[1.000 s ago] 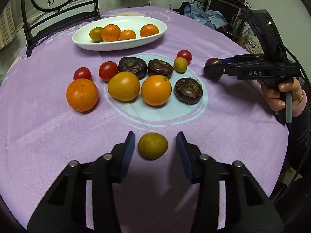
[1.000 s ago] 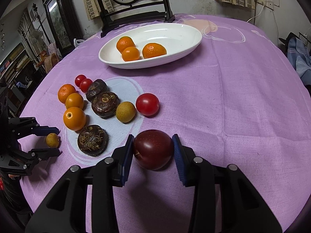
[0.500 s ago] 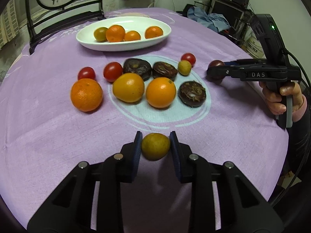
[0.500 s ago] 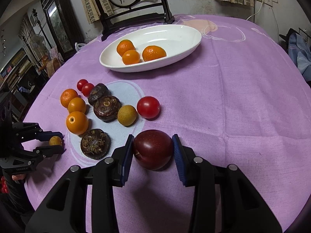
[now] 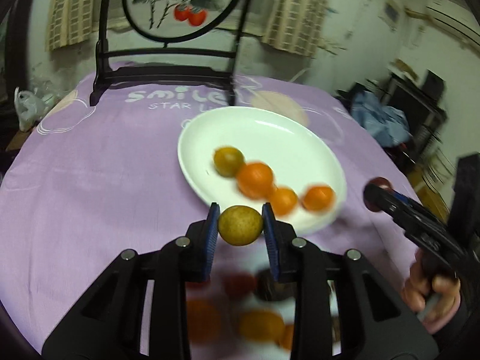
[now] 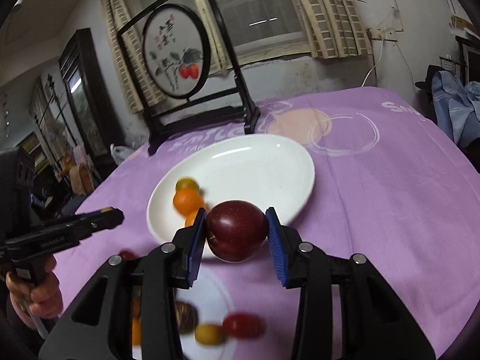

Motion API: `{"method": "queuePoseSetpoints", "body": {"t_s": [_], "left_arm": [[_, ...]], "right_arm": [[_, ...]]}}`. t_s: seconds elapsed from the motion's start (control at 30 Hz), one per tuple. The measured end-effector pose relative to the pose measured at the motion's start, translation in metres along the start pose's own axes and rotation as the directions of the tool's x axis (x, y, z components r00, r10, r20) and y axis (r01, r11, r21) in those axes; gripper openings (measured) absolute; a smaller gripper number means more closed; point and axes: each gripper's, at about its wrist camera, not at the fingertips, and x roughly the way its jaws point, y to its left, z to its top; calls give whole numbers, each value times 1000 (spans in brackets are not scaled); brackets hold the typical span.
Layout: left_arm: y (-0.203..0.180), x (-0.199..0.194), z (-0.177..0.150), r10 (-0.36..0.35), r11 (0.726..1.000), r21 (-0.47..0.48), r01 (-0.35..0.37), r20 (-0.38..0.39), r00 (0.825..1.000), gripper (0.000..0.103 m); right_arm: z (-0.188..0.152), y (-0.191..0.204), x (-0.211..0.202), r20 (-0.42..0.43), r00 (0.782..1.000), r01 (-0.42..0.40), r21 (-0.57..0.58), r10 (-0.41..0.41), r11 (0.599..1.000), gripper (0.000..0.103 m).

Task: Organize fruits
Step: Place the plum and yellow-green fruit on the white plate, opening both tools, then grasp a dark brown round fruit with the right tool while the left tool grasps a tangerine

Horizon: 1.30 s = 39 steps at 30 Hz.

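Note:
My left gripper (image 5: 240, 229) is shut on a small yellow-green fruit (image 5: 240, 229), held in the air just short of the near rim of the white oval dish (image 5: 255, 132). The dish holds a greenish fruit (image 5: 228, 161) and three small oranges (image 5: 255, 179). My right gripper (image 6: 237, 234) is shut on a dark red plum (image 6: 237, 234), raised over the near rim of the same dish (image 6: 261, 165). The other gripper and the hand holding it appear at the side of each view. Blurred oranges, tomatoes and dark fruits lie on the cloth below both grippers.
A purple tablecloth (image 5: 90, 180) covers the round table. A black-framed round painted screen (image 5: 168, 9) stands at the far edge behind the dish. Blue clothing (image 5: 381, 120) and clutter lie beyond the table on the right.
Both grippers have lifted their fruits off the cloth and moved forward to the dish. The loose fruits have dropped to the bottom of both views.

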Motion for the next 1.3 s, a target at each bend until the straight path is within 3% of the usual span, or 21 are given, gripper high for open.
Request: {"method": "queuePoseSetpoints", "body": {"t_s": [0.13,0.37,0.4,0.43,0.5,0.7,0.97,1.07,1.17,1.3], "left_arm": [[5,39,22,52,998,-39,-53,-30,998,29],[12,58,25,88,995,-34,-91,-72,993,30],[13,56,24,83,996,-39,-86,-72,994,41],[15,53,24,76,995,-56,-79,-69,995,64],[20,43,24,71,994,-85,-74,-36,997,81],[32,0,17,62,993,-104,-57,37,997,94],[59,-29,-13,129,986,-111,-123,47,991,95],[69,-35,-23,150,981,-131,-144,35,988,95],[74,-42,-30,177,976,-138,-170,45,983,95],[77,-47,-36,186,973,-146,-177,45,982,95]], "right_arm": [[15,-6,32,-15,1000,9,20,-9,1000,40],[20,-10,65,-90,996,25,4,-25,1000,41],[19,-9,65,-95,995,24,-3,-24,1000,43],[19,-8,62,-94,995,26,-6,-27,1000,47],[21,-6,52,-85,996,26,-12,-27,1000,54],[21,8,12,-35,999,-27,-44,25,999,58],[-19,42,-27,-105,988,-128,-175,111,976,59],[-35,54,-29,-211,965,-201,-222,154,954,59],[-56,65,-33,-325,926,-286,-276,191,918,59],[-75,75,-36,-380,911,-298,-343,158,891,59]]}}
